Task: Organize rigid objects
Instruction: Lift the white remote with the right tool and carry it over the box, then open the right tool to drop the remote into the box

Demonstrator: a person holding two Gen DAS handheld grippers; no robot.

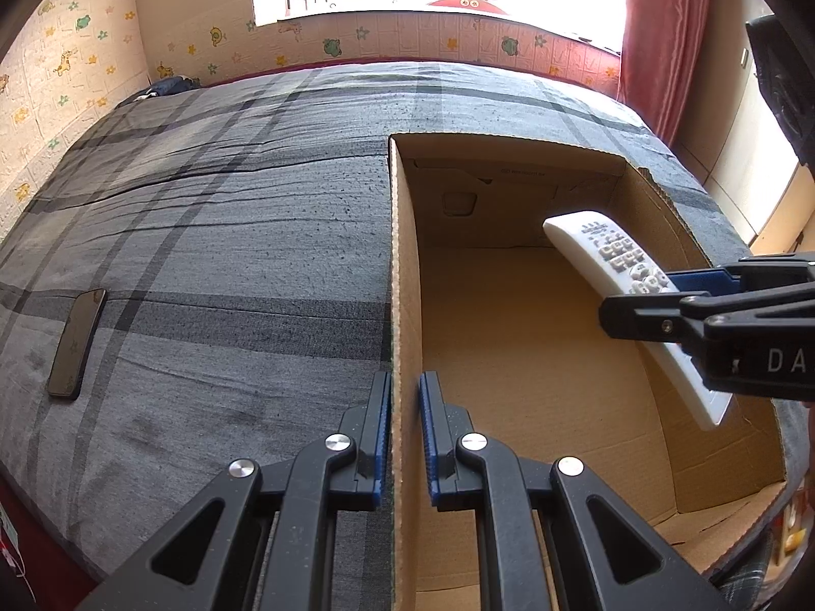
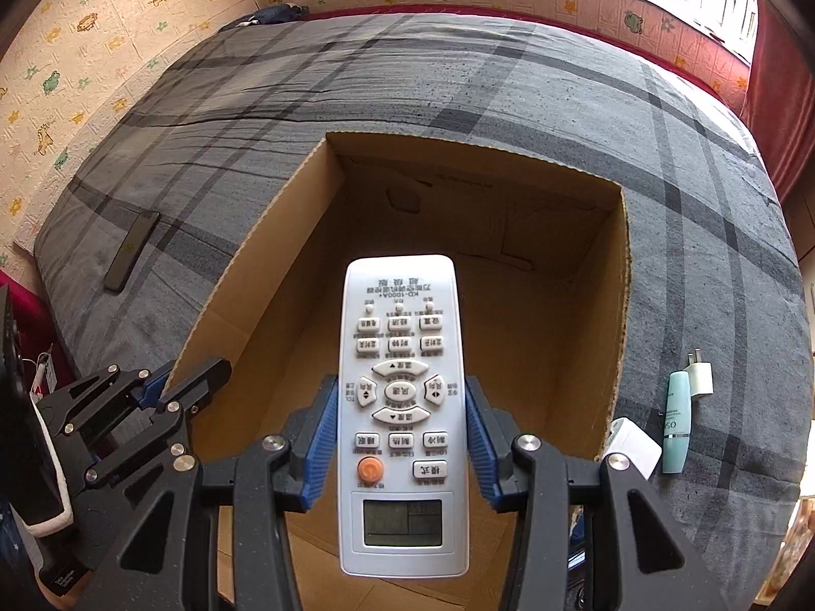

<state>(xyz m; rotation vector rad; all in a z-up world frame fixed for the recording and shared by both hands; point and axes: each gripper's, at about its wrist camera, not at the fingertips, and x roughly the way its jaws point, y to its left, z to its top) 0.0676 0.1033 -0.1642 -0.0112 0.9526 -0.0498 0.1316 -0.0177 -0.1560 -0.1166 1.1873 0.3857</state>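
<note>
An open cardboard box (image 1: 535, 356) (image 2: 619, 305) lies on the plaid bed cover. My left gripper (image 1: 405, 382) (image 2: 165, 387) is shut on the box's left wall (image 1: 402, 275), one finger on each side of the cardboard. A white remote control (image 2: 401, 407) (image 1: 611, 254) with grey buttons and an orange one hangs over the box's inside. My right gripper (image 2: 401, 397) (image 1: 657, 287) is shut on the remote's two long sides, near its middle. The box floor under the remote is bare.
A black phone (image 1: 76, 343) (image 2: 130, 252) lies on the cover left of the box. Right of the box lie a teal tube (image 2: 676, 422), a white plug adapter (image 2: 699, 377) and a small white box (image 2: 631, 445). Window and red curtain (image 1: 662, 35) stand beyond the bed.
</note>
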